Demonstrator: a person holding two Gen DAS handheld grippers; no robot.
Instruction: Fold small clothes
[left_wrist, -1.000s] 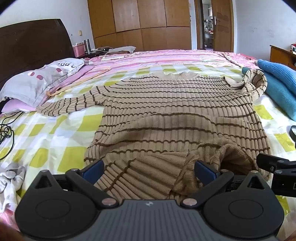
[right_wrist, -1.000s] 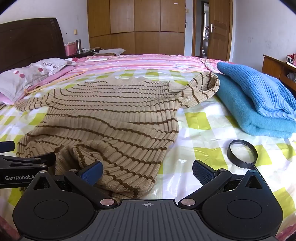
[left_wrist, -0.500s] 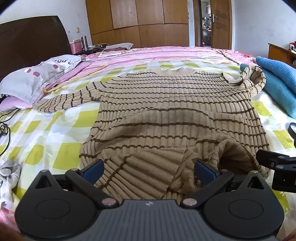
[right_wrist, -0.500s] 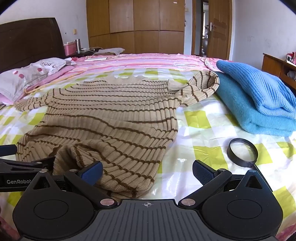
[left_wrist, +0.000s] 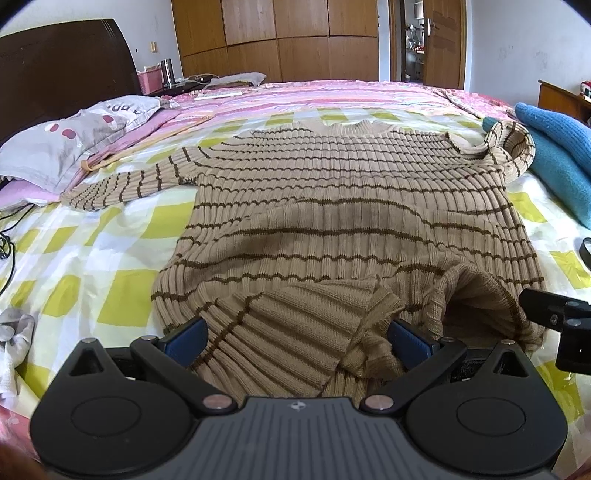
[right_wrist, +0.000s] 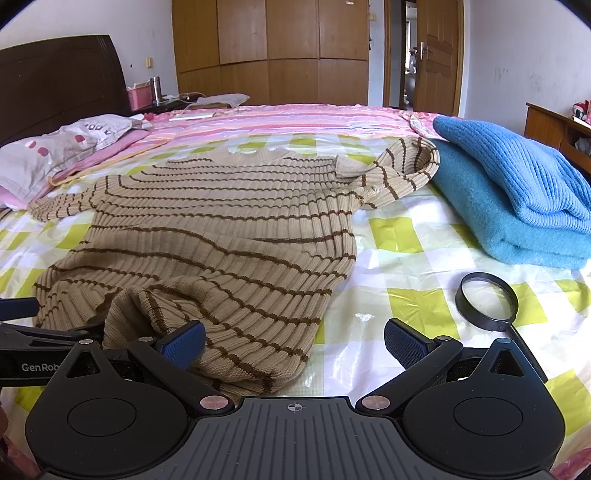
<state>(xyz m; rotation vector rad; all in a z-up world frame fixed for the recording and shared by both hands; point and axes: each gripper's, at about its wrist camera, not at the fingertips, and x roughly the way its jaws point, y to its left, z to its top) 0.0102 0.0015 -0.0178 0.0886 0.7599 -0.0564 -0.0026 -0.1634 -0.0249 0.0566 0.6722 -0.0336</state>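
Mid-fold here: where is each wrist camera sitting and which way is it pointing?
Left wrist: low over the sweater hem, facing up the bed toward the wardrobe; left claw open astride the hem, right claw's tip at the right edge.
Right wrist: beside the hem's right corner, same heading; right claw open, the other tool at left, magnifying glass ahead.
Shared: sweater, blue knit, pillow, wardrobe.

Readable text: one partial brand mark, one partial print.
"GenRob", white letters cut off by the right gripper's body, stands on the black side of the left gripper (right_wrist: 40, 363) in the right wrist view. The pillow (right_wrist: 66, 147) bears dark printed letters, too blurred to read with certainty.
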